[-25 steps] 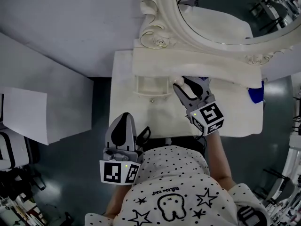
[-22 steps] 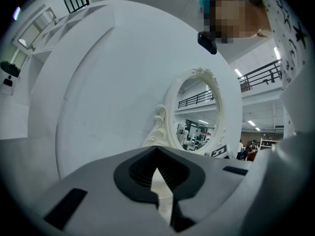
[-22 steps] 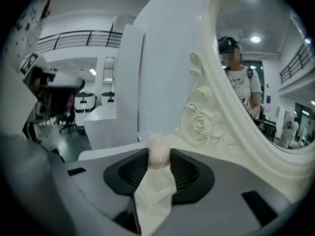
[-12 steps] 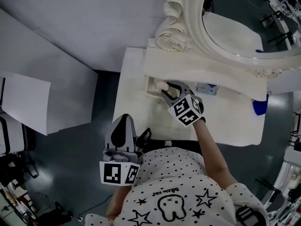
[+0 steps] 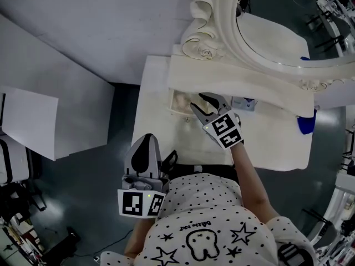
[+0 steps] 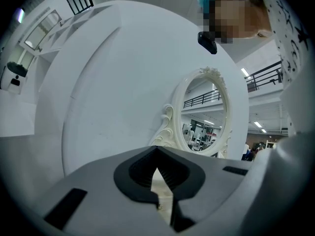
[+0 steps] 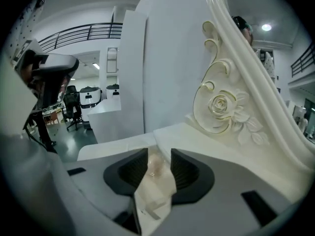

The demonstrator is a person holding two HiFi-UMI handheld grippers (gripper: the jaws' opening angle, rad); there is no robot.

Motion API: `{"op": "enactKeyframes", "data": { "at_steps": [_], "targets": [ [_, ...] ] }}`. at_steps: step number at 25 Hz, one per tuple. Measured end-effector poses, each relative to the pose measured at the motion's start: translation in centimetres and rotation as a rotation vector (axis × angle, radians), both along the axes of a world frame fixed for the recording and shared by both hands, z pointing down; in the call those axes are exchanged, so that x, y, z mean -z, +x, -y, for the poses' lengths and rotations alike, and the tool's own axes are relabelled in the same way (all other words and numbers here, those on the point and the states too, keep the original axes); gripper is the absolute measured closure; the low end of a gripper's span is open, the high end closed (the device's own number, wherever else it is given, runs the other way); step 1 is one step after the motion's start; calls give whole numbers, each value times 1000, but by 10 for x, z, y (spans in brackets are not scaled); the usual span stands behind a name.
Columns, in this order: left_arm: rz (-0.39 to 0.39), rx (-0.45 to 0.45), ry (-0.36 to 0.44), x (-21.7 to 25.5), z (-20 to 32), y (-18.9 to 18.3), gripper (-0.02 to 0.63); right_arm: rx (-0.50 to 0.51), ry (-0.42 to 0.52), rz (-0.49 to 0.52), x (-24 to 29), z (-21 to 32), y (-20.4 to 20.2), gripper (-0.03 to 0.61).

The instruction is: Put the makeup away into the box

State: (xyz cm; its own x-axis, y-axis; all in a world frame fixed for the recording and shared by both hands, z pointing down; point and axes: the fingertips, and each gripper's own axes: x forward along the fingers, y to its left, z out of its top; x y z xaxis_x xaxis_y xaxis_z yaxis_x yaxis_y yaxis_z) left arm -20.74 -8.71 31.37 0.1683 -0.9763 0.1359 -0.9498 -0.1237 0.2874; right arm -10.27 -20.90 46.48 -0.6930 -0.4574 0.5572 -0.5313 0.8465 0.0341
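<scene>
Head view shows the left hand-held gripper [image 5: 145,139] idle by the person's torso, off the front edge of the bench [image 5: 158,143], with its jaws together and nothing in them. Further right, the right hand-held gripper [image 5: 202,103] reaches into the open box [image 5: 173,113] beneath the mirror frame. Its jaws are opening, and a pale makeup piece [image 7: 152,167] lies between them with the pads apparently clear of it. Judged step: release into the box; the next move calls for a straight withdrawal that does not drag the piece out.
</scene>
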Motion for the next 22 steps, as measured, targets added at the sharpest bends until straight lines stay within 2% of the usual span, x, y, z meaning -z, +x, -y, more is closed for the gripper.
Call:
{"op": "enactKeyframes", "data": {
  "at_steps": [3, 5, 9, 13, 18, 22],
  "targets": [
    [3, -8, 1, 1, 0, 3, 615, -56, 27, 52, 14, 3, 7, 541],
    [4, -18, 4, 2, 0, 6, 615, -83, 27, 81, 21, 5, 12, 568],
    [2, -35, 10, 3, 1, 11, 615, -130, 30, 153, 39, 3, 25, 571],
    [0, -56, 17, 4, 1, 17, 615, -203, 79, 228, 73, -5, 50, 571],
    [-1, -92, 28, 4, 3, 27, 615, -336, 138, 326, 114, -24, 102, 571],
    [1, -128, 36, 5, 5, 36, 615, -470, 142, 456, 140, -48, 147, 571]
  ]
}}
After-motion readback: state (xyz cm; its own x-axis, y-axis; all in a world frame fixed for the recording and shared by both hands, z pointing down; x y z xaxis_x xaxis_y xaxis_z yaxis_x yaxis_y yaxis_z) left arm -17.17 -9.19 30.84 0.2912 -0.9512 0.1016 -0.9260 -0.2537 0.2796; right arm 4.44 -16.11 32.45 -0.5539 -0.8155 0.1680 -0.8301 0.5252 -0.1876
